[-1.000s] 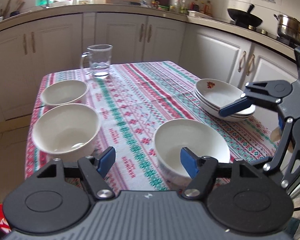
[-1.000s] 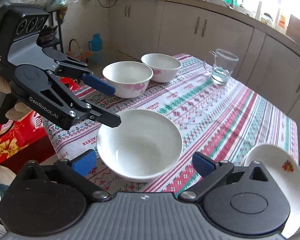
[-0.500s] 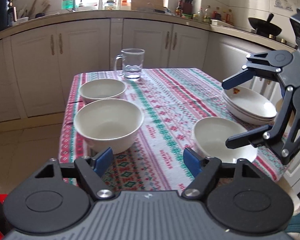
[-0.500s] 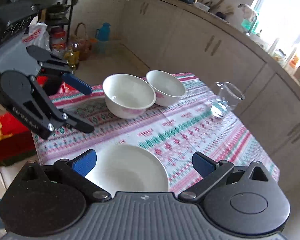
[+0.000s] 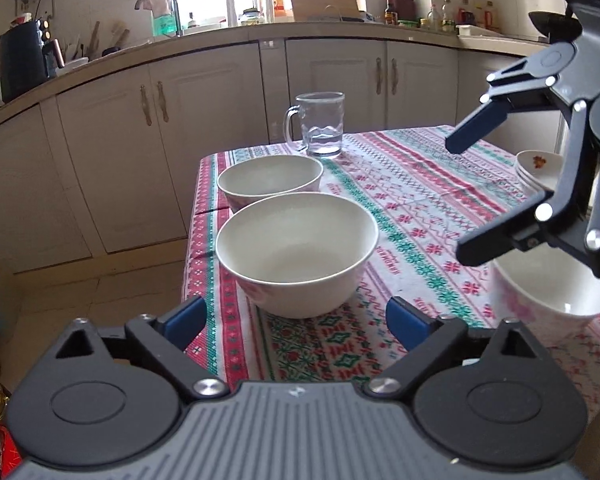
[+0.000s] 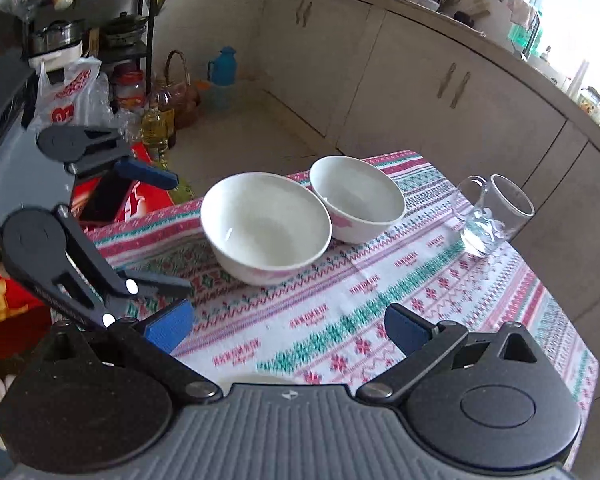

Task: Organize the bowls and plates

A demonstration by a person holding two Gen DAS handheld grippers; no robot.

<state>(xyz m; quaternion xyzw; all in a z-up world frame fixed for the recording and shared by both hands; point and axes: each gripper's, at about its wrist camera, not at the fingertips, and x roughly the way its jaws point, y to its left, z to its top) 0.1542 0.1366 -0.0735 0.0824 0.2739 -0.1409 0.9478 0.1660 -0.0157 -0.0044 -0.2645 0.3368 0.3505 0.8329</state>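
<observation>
Left hand-held gripper (image 5: 296, 316), fingers apart and empty, faces the large white bowl (image 5: 296, 252) straight ahead on the counter (image 5: 420, 208); right hand-held gripper (image 6: 288, 328), likewise apart, stands farther.

Left claw (image 5: 296, 316) and right claw (image 6: 288, 326) both gape wide.

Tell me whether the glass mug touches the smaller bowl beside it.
Apart. The right wrist view shows a strip of patterned tablecloth between the glass mug and the smaller bowl.
</observation>
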